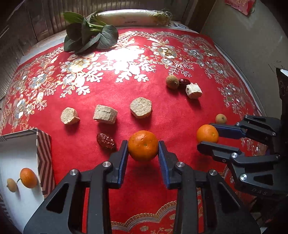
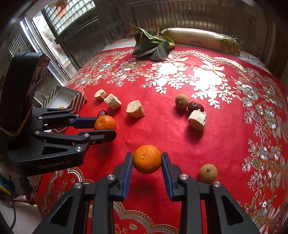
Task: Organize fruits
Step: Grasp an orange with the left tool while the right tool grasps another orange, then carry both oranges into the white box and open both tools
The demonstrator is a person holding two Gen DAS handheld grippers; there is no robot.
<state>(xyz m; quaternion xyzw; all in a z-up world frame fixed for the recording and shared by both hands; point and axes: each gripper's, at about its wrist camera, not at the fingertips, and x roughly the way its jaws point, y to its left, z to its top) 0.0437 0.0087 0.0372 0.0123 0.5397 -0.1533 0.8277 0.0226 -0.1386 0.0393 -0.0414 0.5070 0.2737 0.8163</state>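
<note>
In the left wrist view my left gripper (image 1: pixel 143 146) is shut on a tangerine (image 1: pixel 143 144), with both blue pads against its sides just above the red cloth. To its right, my right gripper (image 1: pixel 206 135) is shut on a second tangerine (image 1: pixel 207 133). The right wrist view shows that grip close up: the right gripper (image 2: pixel 147 160) pinches its tangerine (image 2: pixel 147 157), while the left gripper (image 2: pixel 106 126) holds the other tangerine (image 2: pixel 105 122) at the left. A white box (image 1: pixel 19 153) with a striped rim holds a tangerine (image 1: pixel 28 177) and a small yellow fruit (image 1: pixel 11 185).
On the red flowered cloth (image 1: pixel 162 111) lie three beige cut chunks (image 1: pixel 105 114), a dark red date (image 1: pixel 105 140), a small longan (image 1: pixel 221 118), and a cluster of longan (image 1: pixel 172 81), date and chunk. Leafy greens (image 1: pixel 90 36) and a white radish (image 1: pixel 129 17) lie at the back.
</note>
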